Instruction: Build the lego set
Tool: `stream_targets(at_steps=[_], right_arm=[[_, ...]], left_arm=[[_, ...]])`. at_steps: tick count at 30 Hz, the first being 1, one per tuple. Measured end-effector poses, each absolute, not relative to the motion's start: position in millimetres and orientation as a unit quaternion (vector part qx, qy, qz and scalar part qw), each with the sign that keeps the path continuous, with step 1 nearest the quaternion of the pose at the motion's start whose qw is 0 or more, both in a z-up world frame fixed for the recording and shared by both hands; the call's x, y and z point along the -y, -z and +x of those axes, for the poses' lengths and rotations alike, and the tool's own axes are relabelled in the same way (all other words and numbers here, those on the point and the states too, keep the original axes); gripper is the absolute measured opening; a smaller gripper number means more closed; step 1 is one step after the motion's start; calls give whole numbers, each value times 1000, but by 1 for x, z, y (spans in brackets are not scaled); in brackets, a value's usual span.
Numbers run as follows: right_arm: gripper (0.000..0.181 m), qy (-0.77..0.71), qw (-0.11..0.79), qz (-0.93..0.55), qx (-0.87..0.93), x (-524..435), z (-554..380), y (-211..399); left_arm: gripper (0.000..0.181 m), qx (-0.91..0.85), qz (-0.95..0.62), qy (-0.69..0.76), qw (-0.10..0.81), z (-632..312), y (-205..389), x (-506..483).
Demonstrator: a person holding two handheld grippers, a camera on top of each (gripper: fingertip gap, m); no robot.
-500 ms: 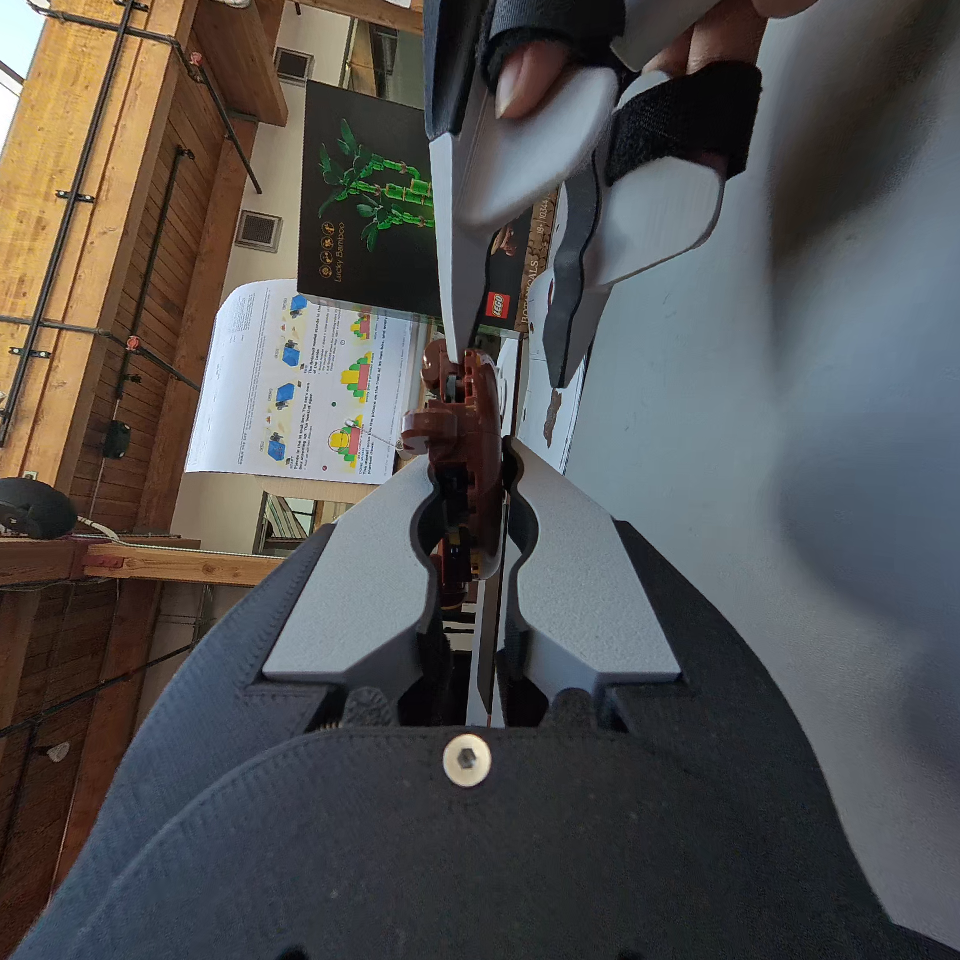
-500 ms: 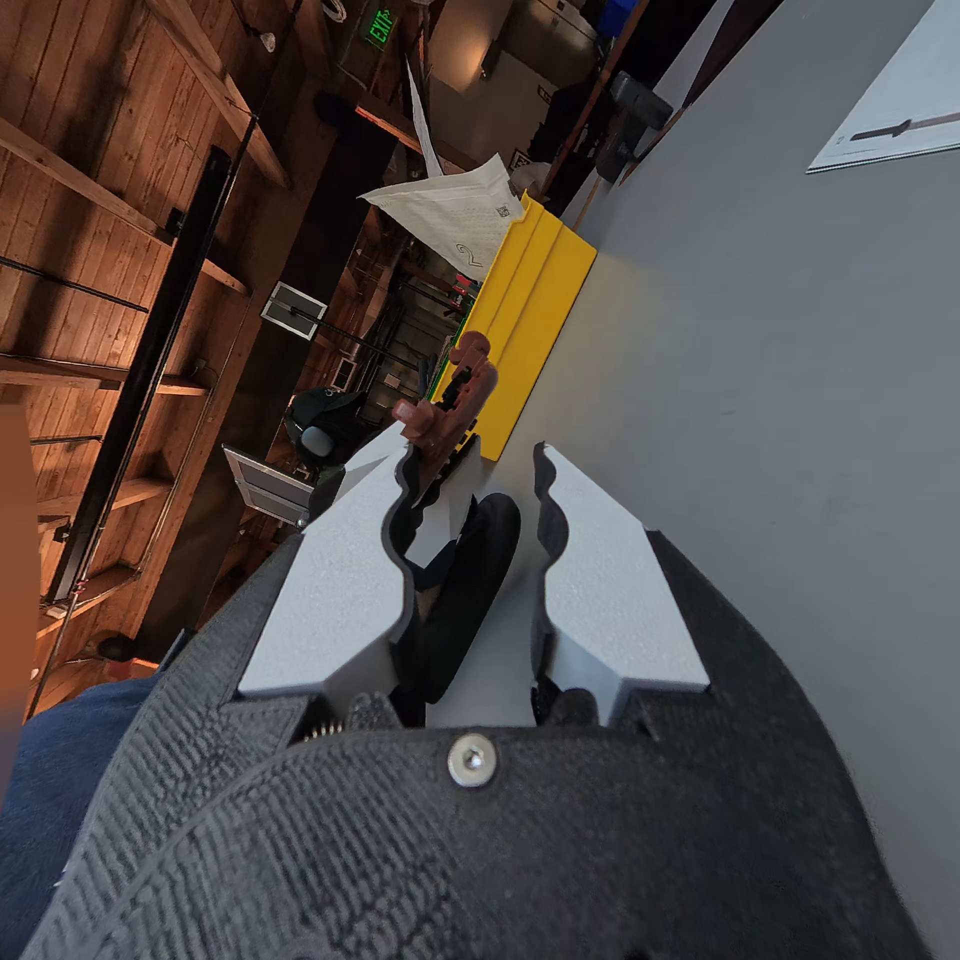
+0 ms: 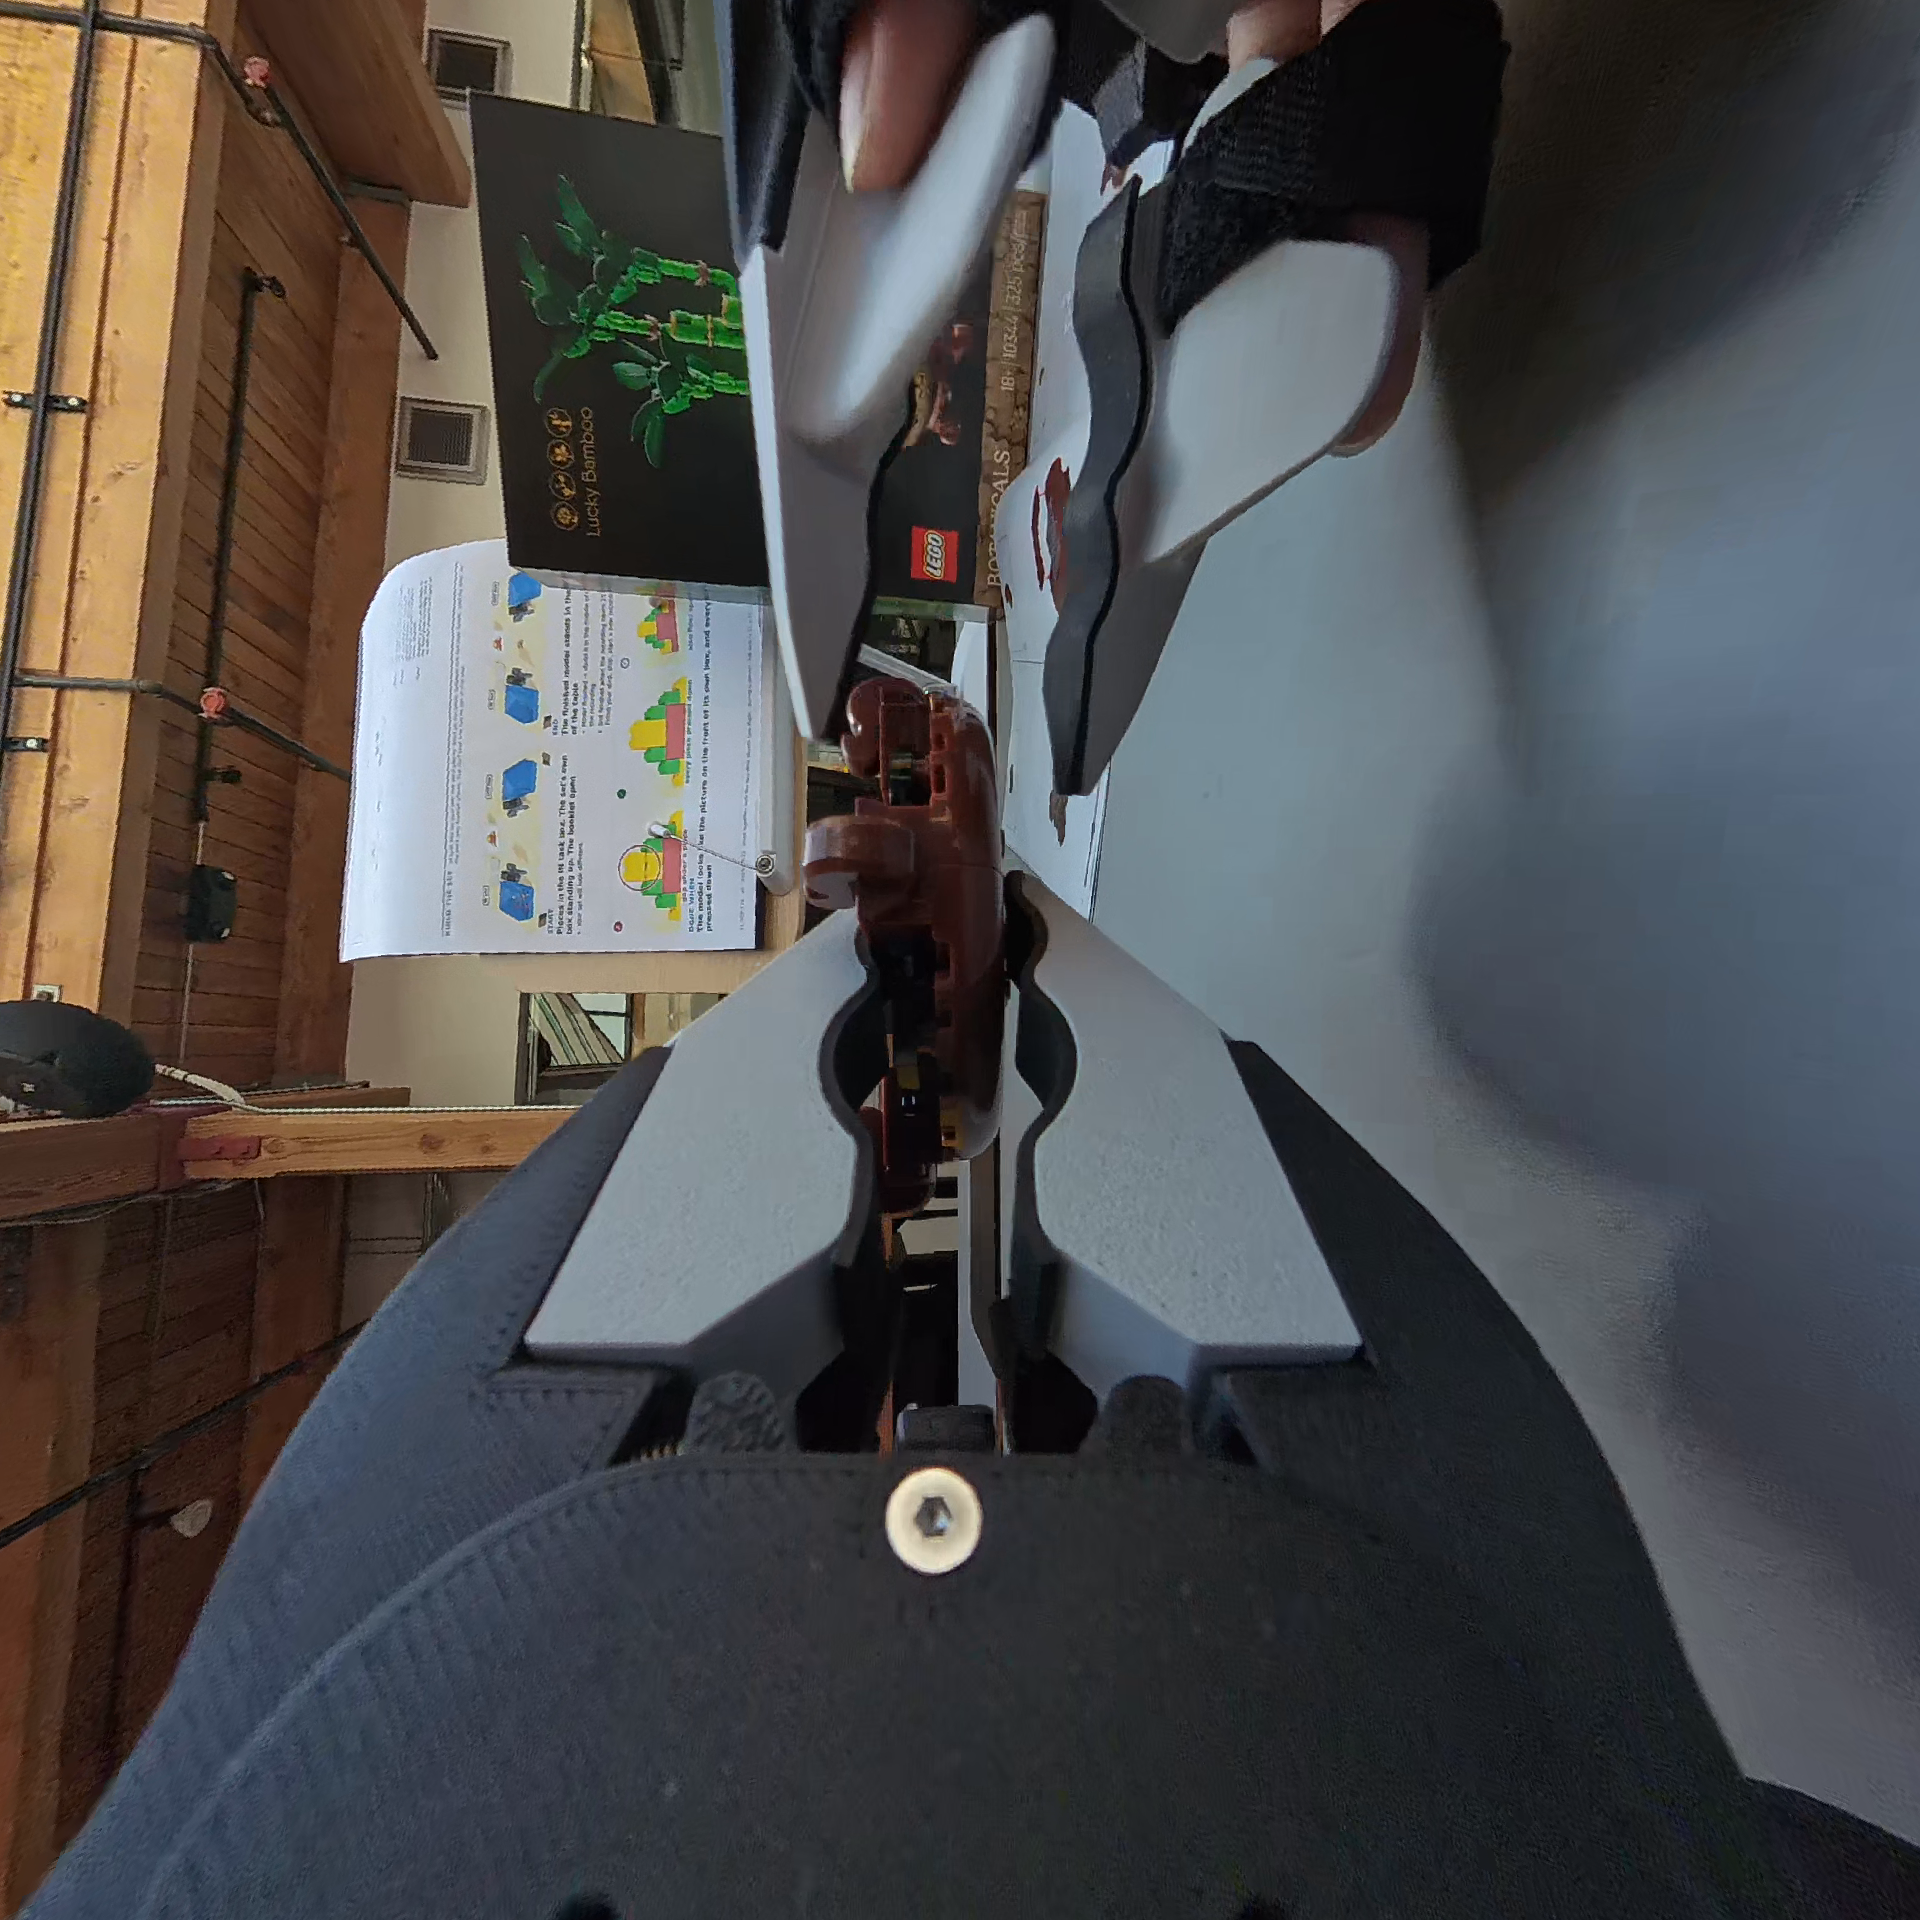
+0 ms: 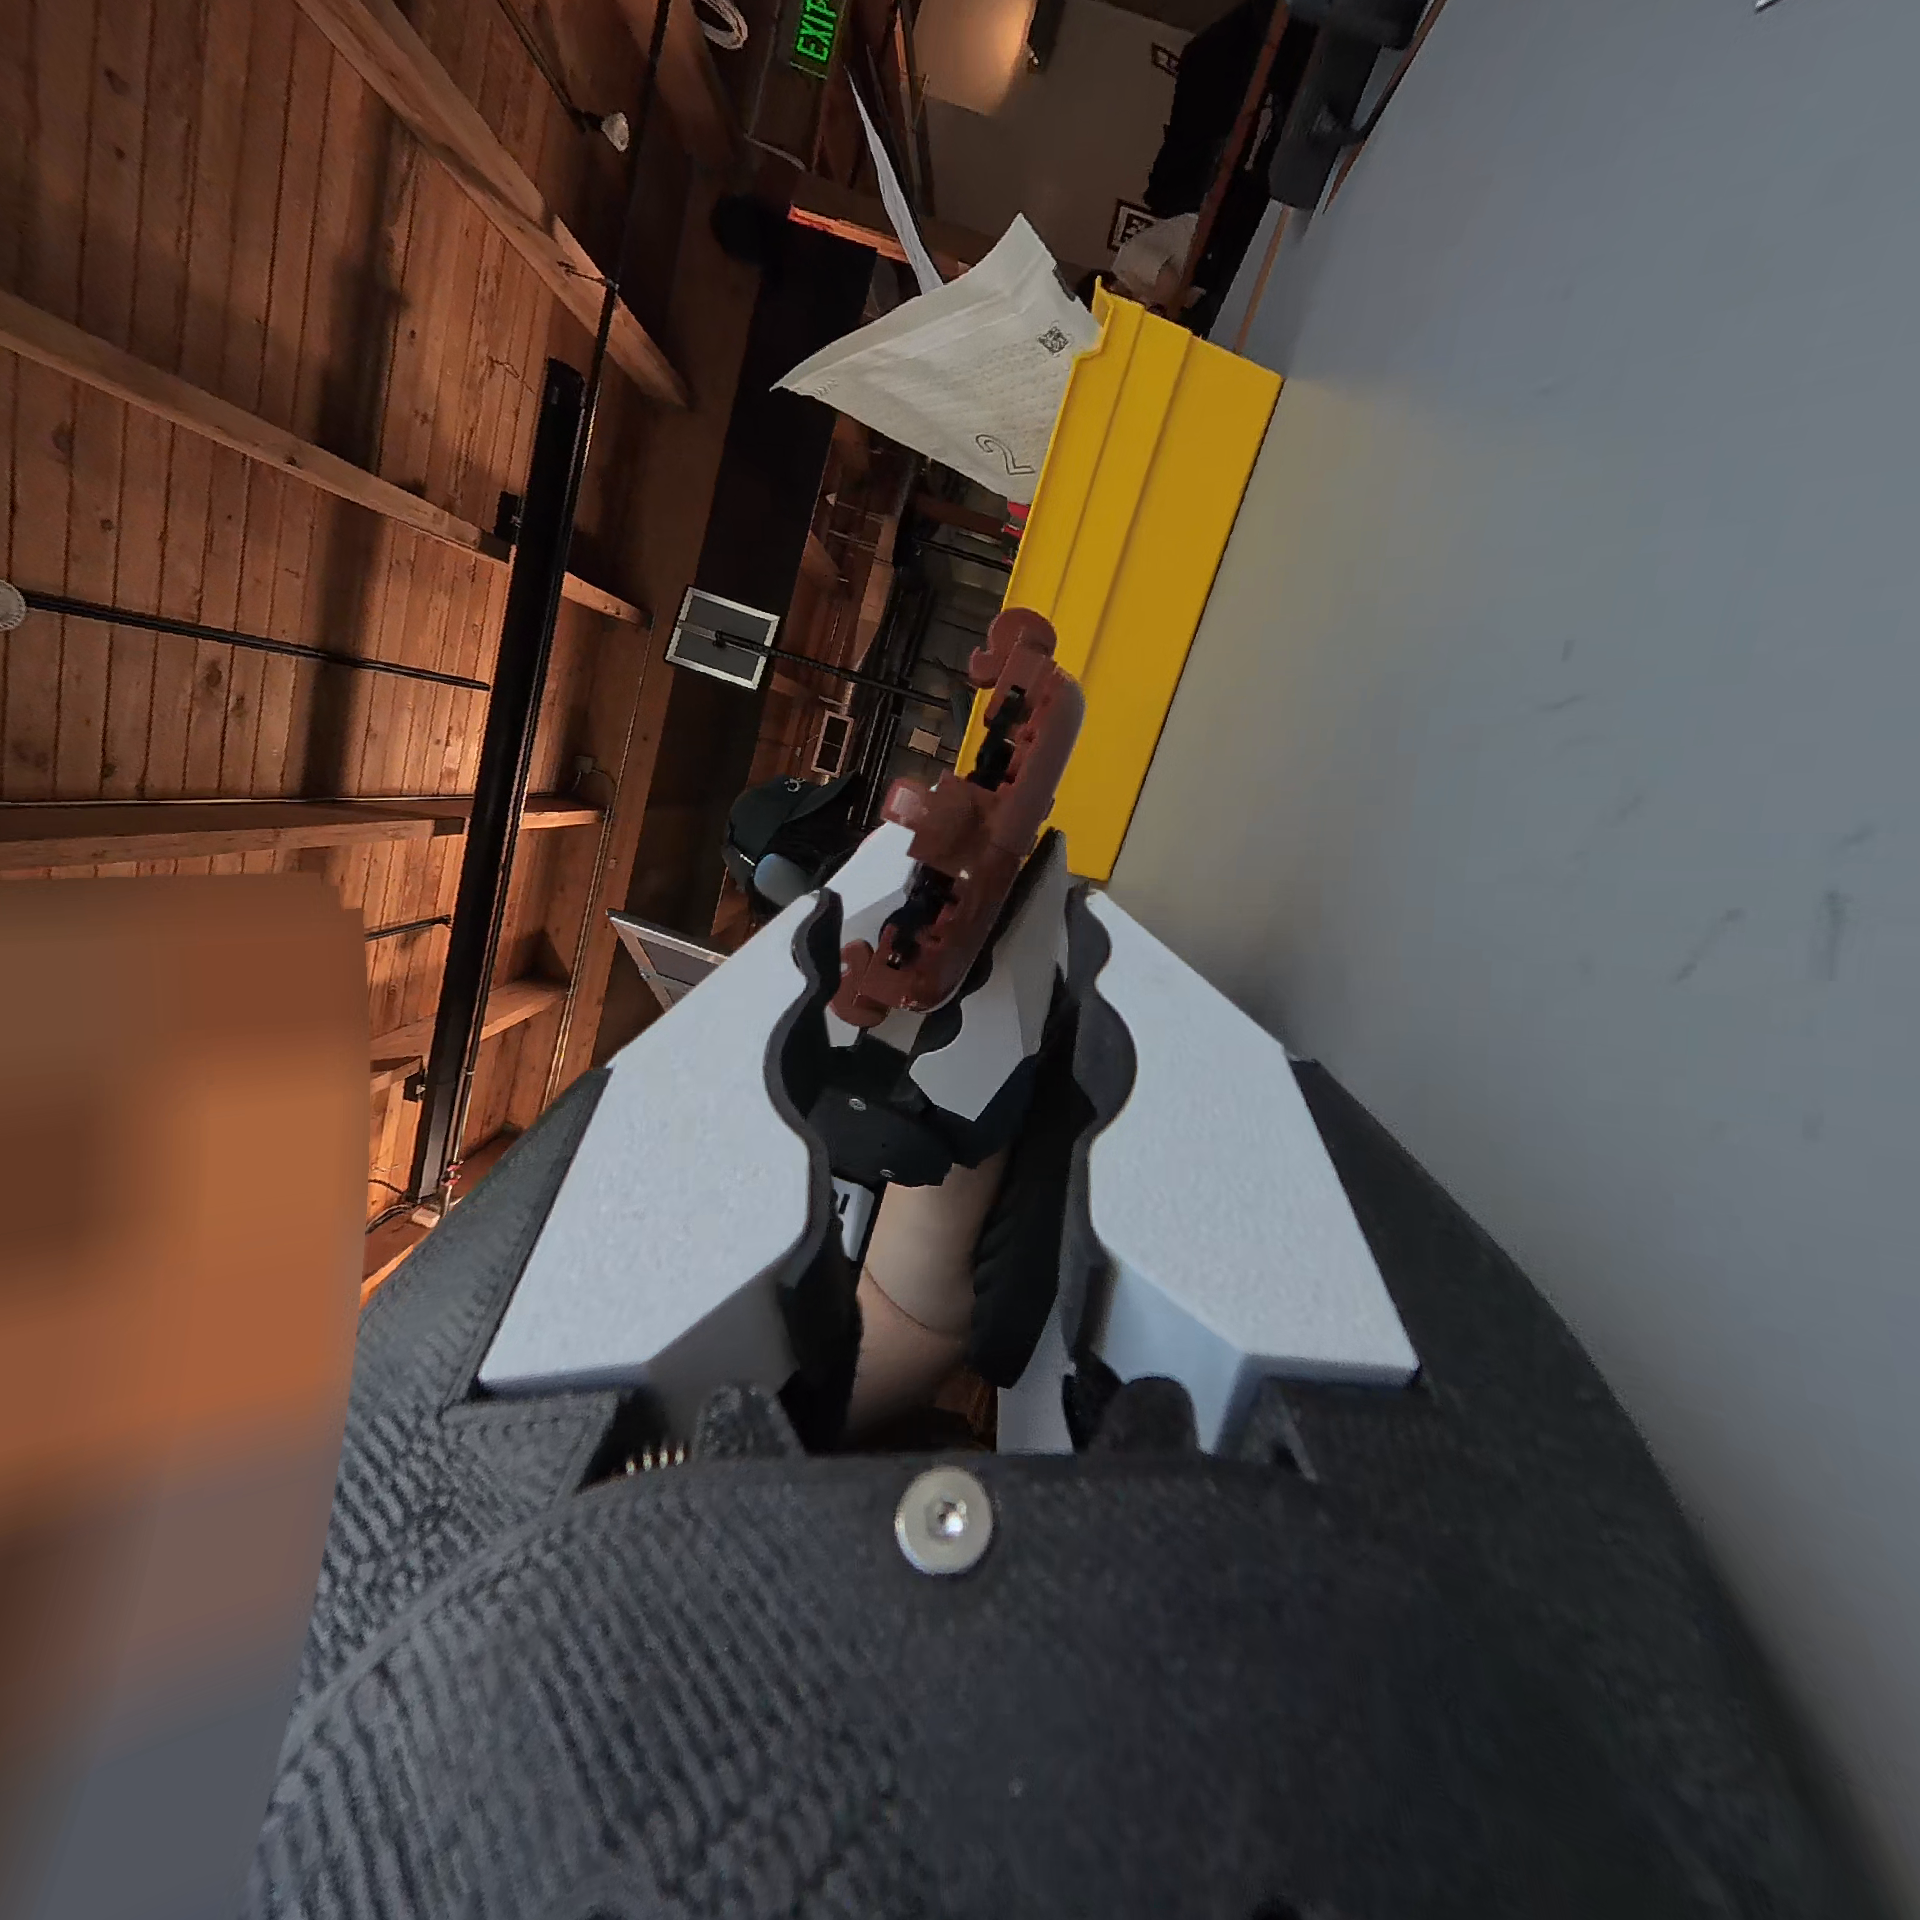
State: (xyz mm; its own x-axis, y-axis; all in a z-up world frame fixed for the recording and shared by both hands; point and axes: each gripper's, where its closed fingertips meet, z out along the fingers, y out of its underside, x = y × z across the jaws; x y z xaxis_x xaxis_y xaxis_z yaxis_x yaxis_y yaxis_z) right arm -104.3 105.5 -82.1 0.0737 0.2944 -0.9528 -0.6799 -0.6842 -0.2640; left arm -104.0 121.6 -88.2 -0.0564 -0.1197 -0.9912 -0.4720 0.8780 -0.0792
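Change since half a second ago: right gripper (image 3: 940,743) has drawn back a little in the left wrist view; one grey finger (image 3: 821,540) was on the top of the build, and now its tip sits just beside it. In the right wrist view the build now shows between the fingers, nearer the middle.
Reddish-brown lego build (image 3: 925,894): flat, rounded brick assembly with black pieces inside, held on edge above the grey table (image 3: 1558,935), not resting on it.
Left gripper (image 3: 935,925): grey fingers nearly closed, clamped on the lower half of the build, one on each flat side.
Right gripper state: fingers spread wide apart, nothing between them; the build's top lies near one tip, and contact cannot be told.
Right wrist view: the same build (image 4: 966,831) seen past the parted fingers, with the left gripper (image 4: 940,997) under it.
Yellow plastic tray (image 4: 1143,582): standing on the table beyond the build.
Black lego box (image 3: 623,364): upright at the back, with a white printed instruction sheet (image 3: 551,758) beside it.
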Motion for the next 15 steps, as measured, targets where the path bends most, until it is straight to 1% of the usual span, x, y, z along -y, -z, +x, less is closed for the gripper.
stream_targets(at_steps=[4, 6, 8, 9, 12, 13, 15], right_arm=[[41, -673, 343, -637, -155, -105, -112, 87], [29, -671, 337, -643, -150, -104, -115, 90], [23, -675, 339, -638, -145, -103, -113, 87], [21, -681, 341, -631, -148, -102, -110, 84], [20, -687, 343, -619, -162, -103, -100, 83], [20, -690, 345, -614, -165, -103, -97, 81], [19, -695, 349, -603, -175, -104, -89, 79]], left_arm=[[17, -721, -182, -145, 652, -101, 93, -115], [17, -722, -185, -138, 652, -99, 93, -112], [19, -713, -203, -116, 661, -99, 90, -112], [23, -706, -221, -96, 666, -98, 87, -112], [51, -687, -280, -30, 670, -97, 77, -112], [56, -683, -288, -9, 671, -97, 74, -111], [58, -677, -291, 43, 674, -100, 68, -104]])
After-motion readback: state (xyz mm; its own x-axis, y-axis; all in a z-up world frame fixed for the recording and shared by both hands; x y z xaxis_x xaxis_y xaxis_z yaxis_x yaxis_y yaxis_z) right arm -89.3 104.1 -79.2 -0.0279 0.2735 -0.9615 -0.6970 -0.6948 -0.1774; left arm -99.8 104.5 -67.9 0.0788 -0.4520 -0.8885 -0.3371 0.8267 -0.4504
